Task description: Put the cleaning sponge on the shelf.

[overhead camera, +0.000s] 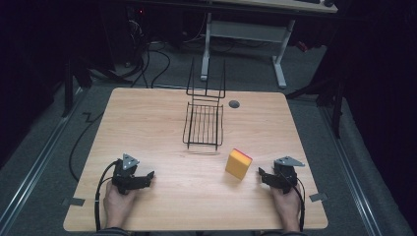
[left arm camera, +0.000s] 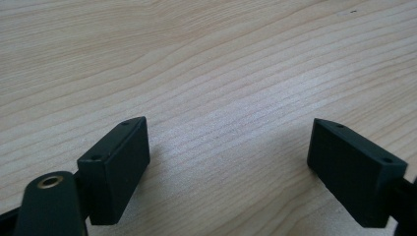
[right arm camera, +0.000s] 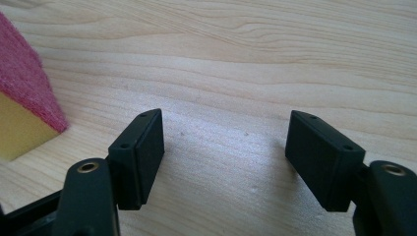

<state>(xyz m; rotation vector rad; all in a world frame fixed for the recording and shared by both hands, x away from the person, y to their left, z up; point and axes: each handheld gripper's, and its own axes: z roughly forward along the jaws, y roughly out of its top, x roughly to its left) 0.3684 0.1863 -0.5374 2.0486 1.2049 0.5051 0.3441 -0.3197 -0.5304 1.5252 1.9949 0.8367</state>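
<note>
A yellow sponge (overhead camera: 238,164) with a red scouring side stands on edge on the wooden table (overhead camera: 147,128), right of centre. In the right gripper view the sponge (right arm camera: 24,105) sits at the far left, outside the jaws. My right gripper (overhead camera: 261,175) rests on the table just right of the sponge, held by a hand, and its jaws (right arm camera: 223,142) stand open over bare wood. My left gripper (overhead camera: 150,176) lies at the front left, also in a hand, with jaws (left arm camera: 228,147) open and nothing between them.
A black wire rack (overhead camera: 204,123) with tall upright handles stands at the table's back centre. A small grey round cap (overhead camera: 234,103) is set into the tabletop beside it. Cables trail from both grippers over the front edge.
</note>
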